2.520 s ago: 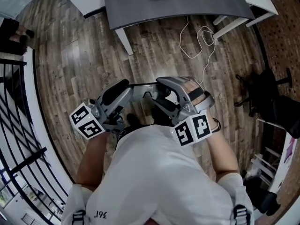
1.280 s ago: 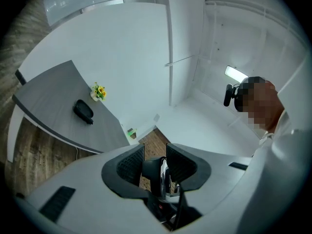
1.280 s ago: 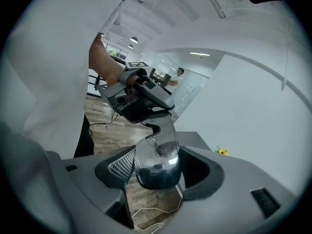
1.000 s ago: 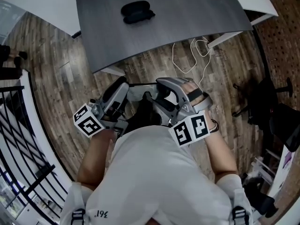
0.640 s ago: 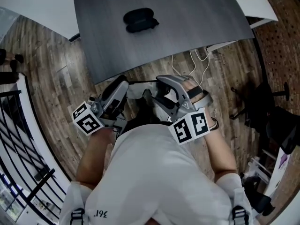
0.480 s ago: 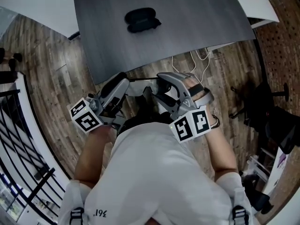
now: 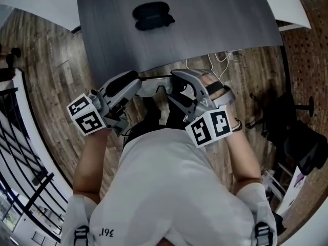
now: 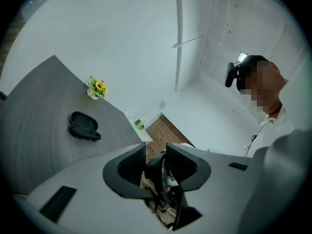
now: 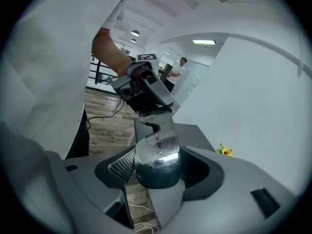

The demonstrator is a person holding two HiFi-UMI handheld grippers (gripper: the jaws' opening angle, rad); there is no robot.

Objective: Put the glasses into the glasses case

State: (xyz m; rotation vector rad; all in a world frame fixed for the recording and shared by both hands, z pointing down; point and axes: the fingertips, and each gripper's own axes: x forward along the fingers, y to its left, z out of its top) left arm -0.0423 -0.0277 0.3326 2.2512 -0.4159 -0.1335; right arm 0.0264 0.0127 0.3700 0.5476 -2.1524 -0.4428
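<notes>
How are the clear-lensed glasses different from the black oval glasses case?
The clear-lensed glasses are up in the air, pinched by the left gripper and right gripper; the black oval glasses case lies on the grey table. The glasses look see-through; the case is dark and solid. Both are curved.

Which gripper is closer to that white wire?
Right. The right gripper hangs near the thin white wire; the left gripper is farther off, beyond the clear glasses.
</notes>
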